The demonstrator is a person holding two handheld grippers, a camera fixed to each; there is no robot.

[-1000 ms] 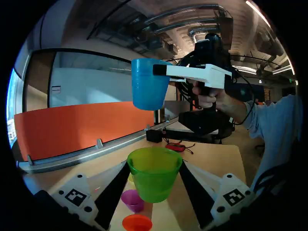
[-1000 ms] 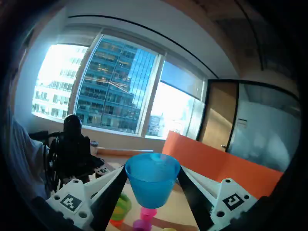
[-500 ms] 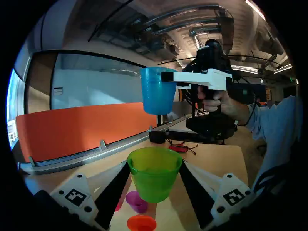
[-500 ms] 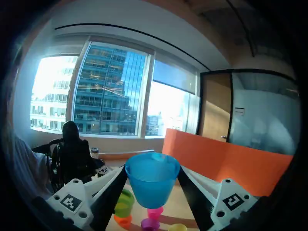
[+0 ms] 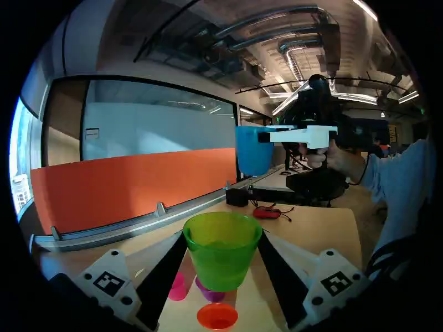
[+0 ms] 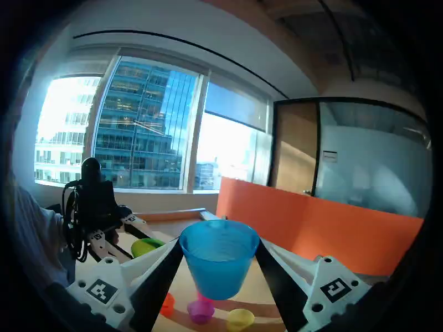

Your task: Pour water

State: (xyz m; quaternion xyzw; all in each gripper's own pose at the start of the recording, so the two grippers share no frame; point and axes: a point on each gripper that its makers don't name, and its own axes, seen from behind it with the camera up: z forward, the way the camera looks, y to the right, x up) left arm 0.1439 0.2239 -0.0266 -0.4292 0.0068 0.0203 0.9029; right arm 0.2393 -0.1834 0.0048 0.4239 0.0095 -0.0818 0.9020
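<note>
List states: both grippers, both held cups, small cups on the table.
left gripper: shut on green cup
right gripper: shut on blue cup
green cup: upright, gripped; water level cannot tell
blue cup: upright, not tipped, gripped
orange small cup: standing on table, mouth up
purple small cup: standing, mouth up

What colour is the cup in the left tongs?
Green: the cup shows best in the left gripper view.
</note>
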